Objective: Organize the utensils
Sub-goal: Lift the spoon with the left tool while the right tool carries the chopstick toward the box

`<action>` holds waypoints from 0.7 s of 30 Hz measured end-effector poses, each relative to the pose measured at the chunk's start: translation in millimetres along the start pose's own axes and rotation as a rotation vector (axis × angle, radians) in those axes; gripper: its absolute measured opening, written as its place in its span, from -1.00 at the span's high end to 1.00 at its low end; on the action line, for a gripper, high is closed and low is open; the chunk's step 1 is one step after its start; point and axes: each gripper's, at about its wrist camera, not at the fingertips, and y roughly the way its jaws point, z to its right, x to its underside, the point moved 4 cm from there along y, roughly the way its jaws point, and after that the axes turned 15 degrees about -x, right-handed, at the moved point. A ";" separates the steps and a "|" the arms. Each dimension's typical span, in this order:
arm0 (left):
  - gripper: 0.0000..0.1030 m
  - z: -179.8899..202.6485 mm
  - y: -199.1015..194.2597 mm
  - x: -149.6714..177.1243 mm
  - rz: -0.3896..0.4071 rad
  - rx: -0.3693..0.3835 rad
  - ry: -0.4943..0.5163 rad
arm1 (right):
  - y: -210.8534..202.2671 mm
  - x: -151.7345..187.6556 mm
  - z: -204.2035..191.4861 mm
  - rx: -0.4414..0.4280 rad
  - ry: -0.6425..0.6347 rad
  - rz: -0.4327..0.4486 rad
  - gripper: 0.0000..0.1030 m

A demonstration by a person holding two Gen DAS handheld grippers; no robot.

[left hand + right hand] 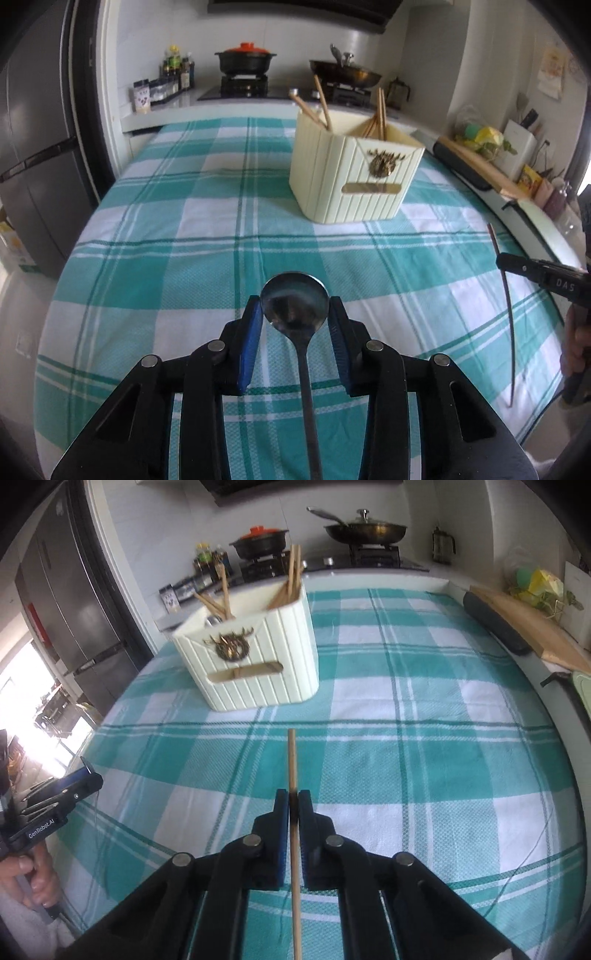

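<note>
My left gripper (294, 308) is shut on a metal spoon (295, 302); its bowl sits between the blue pads and its handle runs back toward the camera. My right gripper (293, 796) is shut on a wooden chopstick (292, 760) that points forward above the cloth. A cream ribbed utensil holder (351, 173) stands on the checked tablecloth (184, 229) ahead, with wooden chopsticks (376, 118) upright in its compartments. The holder also shows in the right wrist view (255, 657). In the left wrist view the right gripper (509, 264) holds the chopstick (511, 332) at the far right.
A stove counter at the back carries a black pot with an orange lid (245, 59) and a wok (345, 72). Bottles (177, 70) stand at the back left. A fridge (33, 155) is on the left. A wooden board (532, 627) lies along the right edge.
</note>
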 end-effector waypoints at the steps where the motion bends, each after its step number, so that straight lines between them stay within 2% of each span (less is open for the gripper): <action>1: 0.30 -2.2 -9.3 -1.8 0.022 0.007 -0.011 | -11.0 -2.3 -6.1 -0.006 -0.016 0.026 0.90; 10: 0.30 -11.5 -65.2 -17.5 0.157 0.025 -0.061 | -68.9 -11.0 -42.7 0.011 -0.134 0.177 0.90; 21: 0.31 -8.6 -94.5 -36.3 0.234 0.044 -0.051 | -86.1 -27.9 -59.1 0.014 -0.181 0.231 0.90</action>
